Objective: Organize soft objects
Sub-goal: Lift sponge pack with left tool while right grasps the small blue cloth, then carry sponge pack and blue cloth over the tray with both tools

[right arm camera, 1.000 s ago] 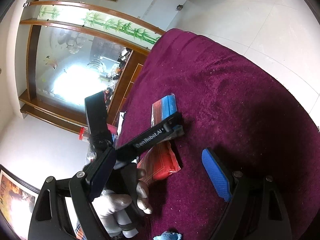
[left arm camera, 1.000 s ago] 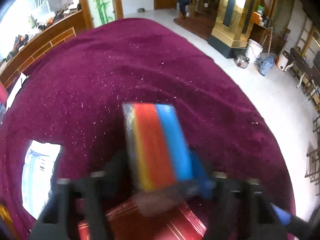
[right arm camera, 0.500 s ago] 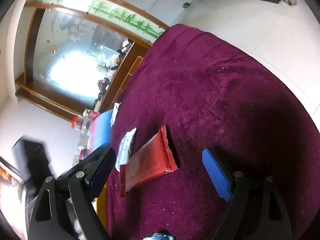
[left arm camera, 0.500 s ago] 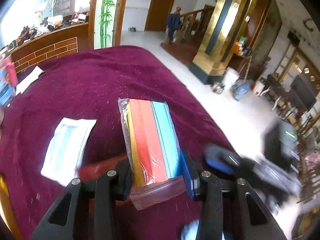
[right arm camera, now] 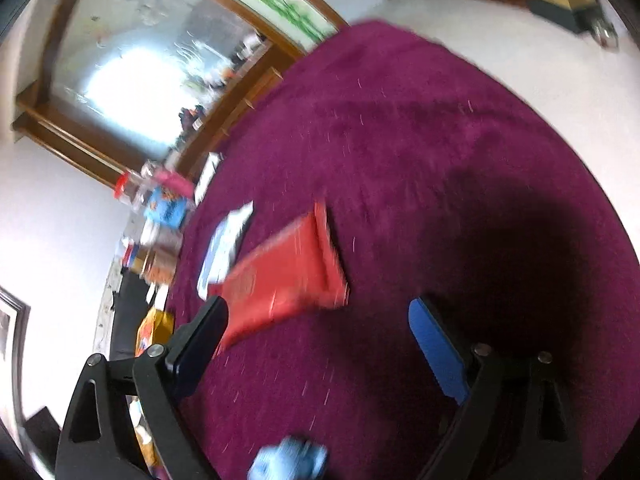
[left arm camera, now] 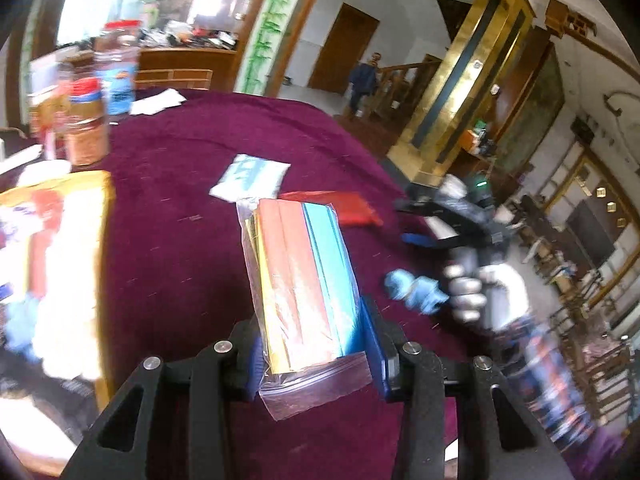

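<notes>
My left gripper (left arm camera: 312, 340) is shut on a clear zip bag of coloured sheets (left arm camera: 304, 280), yellow, orange and blue, held above the maroon tablecloth (left arm camera: 172, 240). A red flat packet (left arm camera: 340, 206) and a white and blue packet (left arm camera: 250, 176) lie on the cloth beyond it. My right gripper (right arm camera: 320, 340) is open and empty, just short of the red packet (right arm camera: 284, 280), with the white and blue packet (right arm camera: 224, 248) behind it. The right gripper also shows in the left wrist view (left arm camera: 448, 220), held by a gloved hand. A small light blue soft object (left arm camera: 416, 290) lies near that hand.
Jars with red lids (left arm camera: 86, 120) and a yellow and white bag (left arm camera: 56, 260) stand at the table's left side. The jars also show in the right wrist view (right arm camera: 160, 208). The table's round edge falls off to a white tiled floor (right arm camera: 560, 60).
My left gripper has swung left and lifted with the bag, bringing the jars and yellow bag into view. My right gripper has come closer to the red packet.
</notes>
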Available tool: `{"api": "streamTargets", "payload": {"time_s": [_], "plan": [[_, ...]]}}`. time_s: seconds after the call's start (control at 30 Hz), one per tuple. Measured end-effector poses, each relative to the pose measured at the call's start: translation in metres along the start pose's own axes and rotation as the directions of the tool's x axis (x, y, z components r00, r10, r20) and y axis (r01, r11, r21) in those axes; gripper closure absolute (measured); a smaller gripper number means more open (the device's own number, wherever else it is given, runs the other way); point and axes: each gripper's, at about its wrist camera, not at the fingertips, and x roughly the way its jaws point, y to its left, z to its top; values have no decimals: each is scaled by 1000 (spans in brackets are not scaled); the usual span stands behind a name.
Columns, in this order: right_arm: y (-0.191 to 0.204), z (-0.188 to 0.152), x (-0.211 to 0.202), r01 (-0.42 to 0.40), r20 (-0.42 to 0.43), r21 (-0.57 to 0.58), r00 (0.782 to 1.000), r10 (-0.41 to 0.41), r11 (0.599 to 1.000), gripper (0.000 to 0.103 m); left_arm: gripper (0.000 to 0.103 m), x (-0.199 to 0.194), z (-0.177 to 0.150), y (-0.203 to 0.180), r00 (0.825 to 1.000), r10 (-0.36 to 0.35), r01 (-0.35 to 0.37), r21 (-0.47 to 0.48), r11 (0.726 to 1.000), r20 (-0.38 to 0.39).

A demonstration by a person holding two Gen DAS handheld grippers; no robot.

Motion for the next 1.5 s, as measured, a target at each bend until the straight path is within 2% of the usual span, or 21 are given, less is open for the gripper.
{"api": "streamTargets", "payload": {"time_s": [0.07,0.13,0.27,0.33,0.37,0.4,0.43,0.47,0.53,0.67,0.8,1.0,1.23,1.5], "plan": [[13,-11,-10,24,-41,-37,999,-25,999,12,60,-6,-9,8,999,36,-36,8,999,15],[33,-30,-22,88,-56,-140,994,-96,986,12,60,-10,-16,15,997,64,-64,8,998,31],[70,-74,-29,210,-80,-344,964,-252,915,12,60,-4,-24,23,995,97,-97,0,995,37],[81,-96,-22,254,-82,-427,945,-316,868,17,60,-1,-25,28,993,113,-113,-8,994,29],[85,-103,-17,271,-76,-454,938,-339,849,28,59,-1,-26,30,991,130,-130,-8,991,32],[89,-109,-12,289,-66,-481,929,-363,827,45,59,-3,-27,31,988,148,-148,-4,989,39],[94,-114,-6,313,-52,-509,919,-391,802,54,59,-7,-29,32,983,174,-174,5,985,52],[96,-118,1,333,-43,-529,908,-417,781,60,59,-9,-30,33,979,194,-195,13,981,62],[90,-121,2,365,-21,-532,896,-443,764,65,59,-13,-31,36,970,230,-233,25,972,83],[84,-117,-10,351,-7,-480,915,-403,804,69,59,-16,-34,47,961,260,-263,18,965,97],[91,-119,-24,329,3,-472,928,-372,818,69,59,-17,-35,57,959,268,-269,-3,963,93],[127,-133,-21,275,-9,-525,944,-329,805,69,59,-21,-37,63,953,285,-284,-21,959,100],[191,-156,8,146,-71,-616,968,-239,774,69,59,-37,-39,75,943,306,-301,-52,952,128],[257,-188,43,17,-154,-696,973,-174,718,69,59,-55,-45,101,930,337,-323,-112,940,144]]}}
